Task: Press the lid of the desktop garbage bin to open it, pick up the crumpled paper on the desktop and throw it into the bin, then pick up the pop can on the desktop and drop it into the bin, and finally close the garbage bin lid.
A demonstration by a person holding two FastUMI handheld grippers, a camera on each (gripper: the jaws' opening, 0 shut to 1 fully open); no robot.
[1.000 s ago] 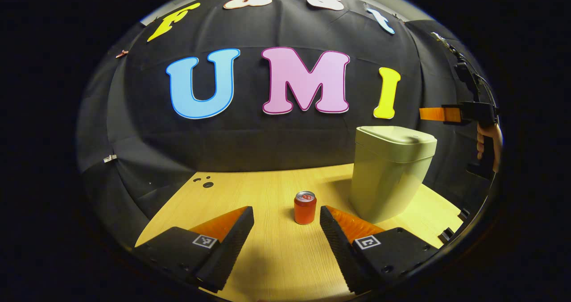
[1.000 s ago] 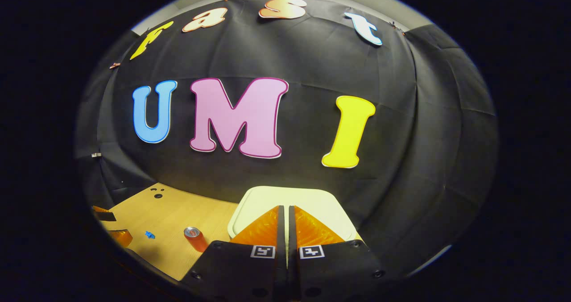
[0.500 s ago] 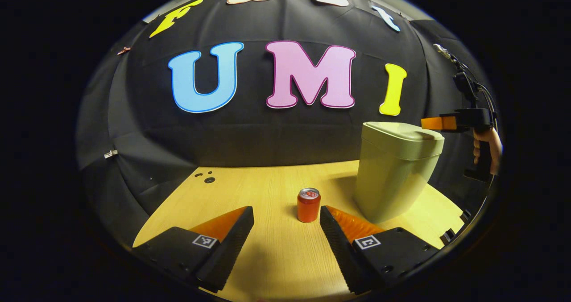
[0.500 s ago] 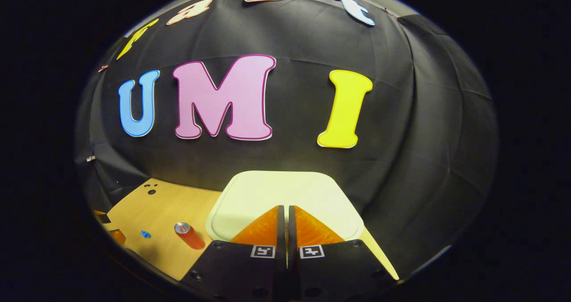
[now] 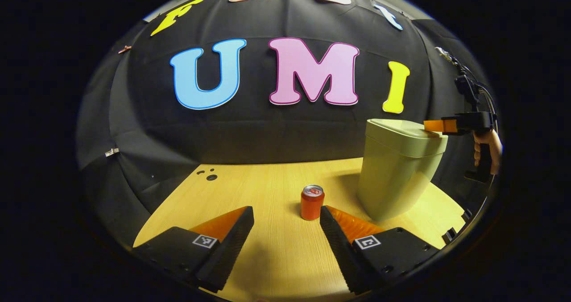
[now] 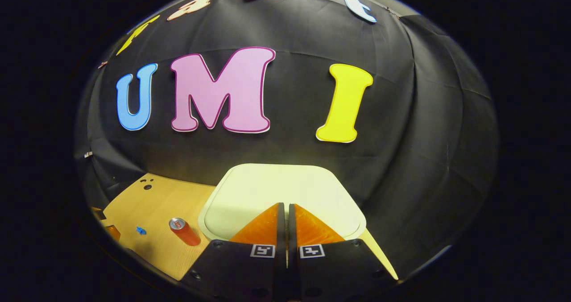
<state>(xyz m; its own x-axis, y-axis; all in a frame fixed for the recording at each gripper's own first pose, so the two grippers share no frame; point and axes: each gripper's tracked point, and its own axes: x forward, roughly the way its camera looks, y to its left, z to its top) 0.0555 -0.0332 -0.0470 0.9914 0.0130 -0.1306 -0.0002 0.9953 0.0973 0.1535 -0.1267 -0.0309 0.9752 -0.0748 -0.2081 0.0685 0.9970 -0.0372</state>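
A pale green bin [image 5: 397, 177] stands on the right of the wooden table [image 5: 267, 257], lid [image 6: 281, 190] down. In the right gripper view, my right gripper [image 6: 285, 205] is shut with nothing in it, its tips resting low over the lid's near edge. The left gripper view shows that gripper [image 5: 429, 125] at the lid's right rim, held by a hand [image 5: 487, 146]. An orange pop can [image 5: 312, 202] stands upright left of the bin. My left gripper [image 5: 285, 209] hangs open just short of the can, which sits near the right finger's tip. The can [image 6: 184, 230] looks tilted in the right gripper view.
Small dark holes [image 5: 209, 175] mark the table's far left corner. A tiny blue object [image 6: 141, 230] lies on the table left of the can. The black cloth wall stands close behind the bin. Open tabletop lies left of the can.
My right gripper has come down and forward over the lid, staying shut. The left gripper has drifted slightly toward the can. The lid stays down.
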